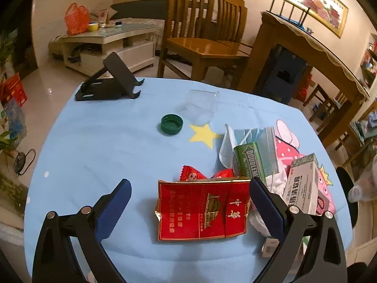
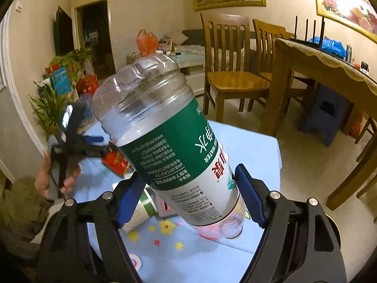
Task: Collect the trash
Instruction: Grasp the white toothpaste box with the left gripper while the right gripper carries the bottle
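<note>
My right gripper (image 2: 189,188) is shut on a clear plastic water bottle (image 2: 169,136) with a green and white label. It holds the bottle tilted above the table, base pointing up and away. My left gripper (image 1: 189,184) stands open just above the blue tablecloth (image 1: 106,146). A flattened red cigarette pack (image 1: 202,210) lies between its fingers, untouched. Red candy wrappers (image 1: 193,174) lie just beyond the pack. To the right are a green gum container (image 1: 247,160), a blue face mask (image 1: 256,139), white tissue (image 1: 275,181) and a medicine box (image 1: 302,184). A green bottle cap (image 1: 172,124) and a clear plastic cup (image 1: 202,105) sit farther back.
A black phone stand (image 1: 110,80) stands at the table's far left corner. A paper cup (image 2: 143,210) lies on the cloth under the bottle. Wooden chairs (image 1: 200,35) and a wooden table (image 1: 306,54) stand beyond. A hand (image 2: 44,181) holds the left gripper at the left.
</note>
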Demonstrator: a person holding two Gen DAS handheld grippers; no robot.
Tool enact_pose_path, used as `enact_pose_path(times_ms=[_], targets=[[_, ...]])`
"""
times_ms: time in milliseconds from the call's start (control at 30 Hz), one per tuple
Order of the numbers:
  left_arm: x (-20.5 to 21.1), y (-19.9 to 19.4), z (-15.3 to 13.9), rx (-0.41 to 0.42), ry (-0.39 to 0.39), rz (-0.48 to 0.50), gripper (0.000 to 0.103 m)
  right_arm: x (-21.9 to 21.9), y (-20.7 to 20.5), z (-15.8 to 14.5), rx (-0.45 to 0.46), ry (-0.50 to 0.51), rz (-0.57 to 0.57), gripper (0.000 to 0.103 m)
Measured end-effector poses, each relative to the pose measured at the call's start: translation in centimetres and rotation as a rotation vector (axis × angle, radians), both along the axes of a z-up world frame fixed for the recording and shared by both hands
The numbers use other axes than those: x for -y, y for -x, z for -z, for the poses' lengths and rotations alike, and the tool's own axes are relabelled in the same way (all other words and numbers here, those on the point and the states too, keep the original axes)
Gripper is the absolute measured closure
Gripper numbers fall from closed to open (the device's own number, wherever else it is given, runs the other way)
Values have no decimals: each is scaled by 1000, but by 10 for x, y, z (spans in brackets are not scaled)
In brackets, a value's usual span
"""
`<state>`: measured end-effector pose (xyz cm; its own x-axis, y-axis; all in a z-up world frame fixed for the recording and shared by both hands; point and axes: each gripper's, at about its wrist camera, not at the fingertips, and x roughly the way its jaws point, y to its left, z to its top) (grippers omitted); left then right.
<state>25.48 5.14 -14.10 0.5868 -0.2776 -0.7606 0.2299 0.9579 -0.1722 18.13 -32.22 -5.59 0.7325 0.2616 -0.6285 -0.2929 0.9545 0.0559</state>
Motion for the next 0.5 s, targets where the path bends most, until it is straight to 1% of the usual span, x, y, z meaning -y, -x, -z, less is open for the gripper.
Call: enact_pose_path(times_ms=[67,100,133,167,233,333,367,400,433,467,500], targets=[[9,10,-8,26,-32,11,7,7,0,10,-21,-23,4,28],[18,17,-14,36,-36,48,7,9,1,15,-25,-35,7,28],[28,20,-18,38,-31,93,7,15,0,17,-27,-58,10,28],[44,26,-24,41,-27,164,7,22,1,20,-28,-87,13,28],[71,34,-31,52,-50,266,7,29,0,22,-31,-123,13,29],[120,39,-34,53,-114,410,7,36,4,18,-10,-123,14,29],[135,40,-33,55,-148,441,7,36,5,16,-4,-124,16,29],[154,39,-29,68,-214,459,7,39,7,15,3,-133,20,29],[170,37,-23,70,-276,475,15,42,9,16,7,-143,25,29],[184,32,-14,47,-321,489,32,49,10,16,9,-158,34,29],[191,27,-5,11,-342,493,45,54,11,17,9,-165,43,29]])
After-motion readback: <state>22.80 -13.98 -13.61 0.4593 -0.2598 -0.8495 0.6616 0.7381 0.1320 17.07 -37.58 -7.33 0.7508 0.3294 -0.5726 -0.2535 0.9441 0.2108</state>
